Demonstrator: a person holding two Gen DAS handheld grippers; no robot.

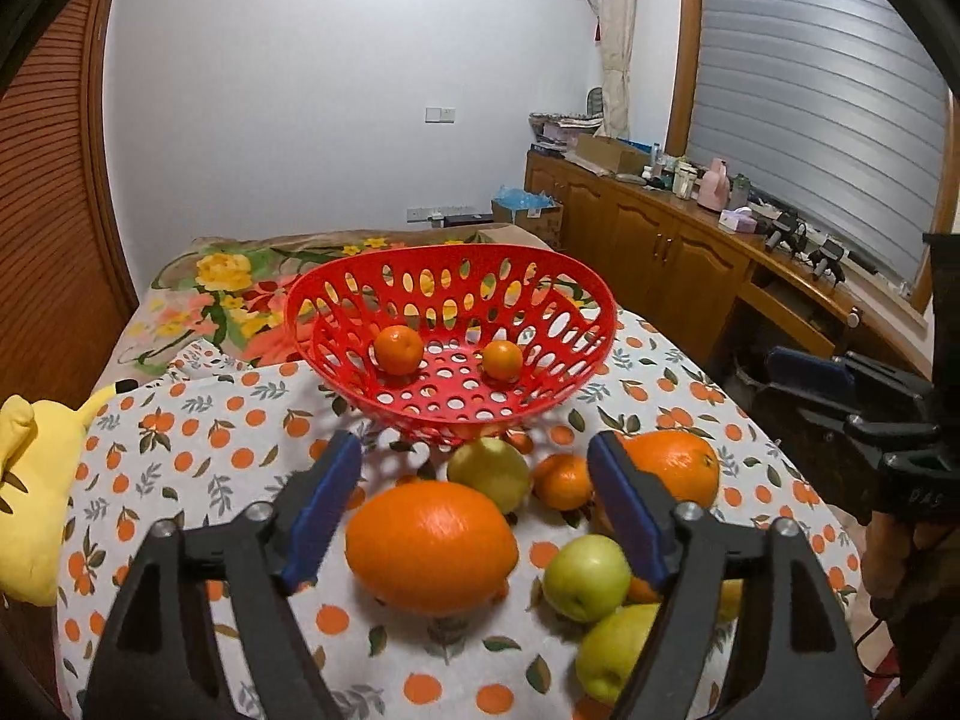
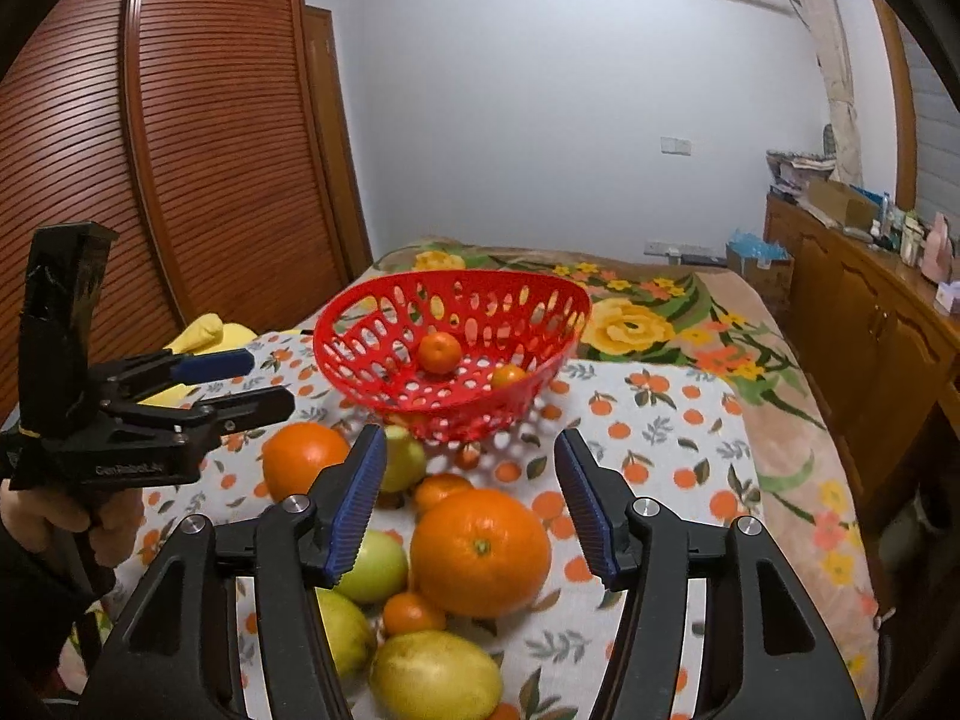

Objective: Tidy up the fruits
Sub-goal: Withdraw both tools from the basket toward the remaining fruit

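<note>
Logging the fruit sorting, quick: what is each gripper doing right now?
Left gripper: open, holding nothing, above a big orange.
Right gripper: open, holding nothing.

Two tangerines [image 1: 399, 349] in red basket [image 1: 360, 282].

A bed [image 2: 780, 420] carries an orange-print cloth [image 1: 198, 438]; on it sit a red basket [image 1: 456, 396], loose oranges [image 1: 432, 546], green apples [image 1: 585, 576] and a yellow plush toy [image 1: 36, 480].
</note>
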